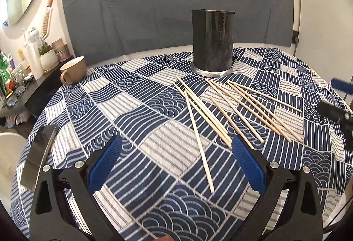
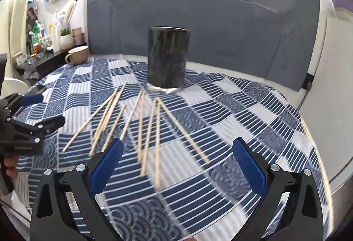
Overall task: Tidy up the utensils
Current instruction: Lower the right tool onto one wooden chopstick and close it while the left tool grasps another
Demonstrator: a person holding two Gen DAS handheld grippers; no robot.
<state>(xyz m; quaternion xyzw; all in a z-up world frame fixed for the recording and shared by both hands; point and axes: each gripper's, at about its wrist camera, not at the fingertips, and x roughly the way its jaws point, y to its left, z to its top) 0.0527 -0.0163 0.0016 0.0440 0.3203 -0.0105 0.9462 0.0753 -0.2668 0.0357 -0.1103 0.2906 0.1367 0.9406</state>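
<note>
The chopsticks (image 1: 222, 108) lie loose on the cloth (image 1: 110, 108), fanned out ahead of both my tools and just short of the holder (image 1: 212, 42), which stands upright beyond them. Their far tips nearly reach its metal base, so I judge each stick needs only a short lift and a tip-up to drop in.

My left gripper (image 1: 176, 166) is spread wide and empty, hovering low over the cloth. One stick runs down between its fingers toward me; the others pass just beyond and beside its right finger. That lone stick looks the easiest first pick, since nothing crosses its near end.

My right gripper (image 2: 176, 166) is likewise released and holds nothing. Three or four sticks point back between its fingers, bunched close and partly overlapping, so closing here could pinch more than one. The view is a little blurred, and I cannot tell which stick lies on top.

Both tools share the same patch: the left one shows at the left of the right view, the right one at the right edge of the left view. I'd move one at a time to keep them apart.

Outward, a mug (image 1: 74, 69) sits well to my left near the table's far edge, clear of the work. A dark flat object (image 1: 42, 143) rests by the left tool's left side at the cloth's rim. The grey panel (image 1: 172, 9) behind the holder limits reach past it; to the right the round table falls away, with open cloth between.
</note>
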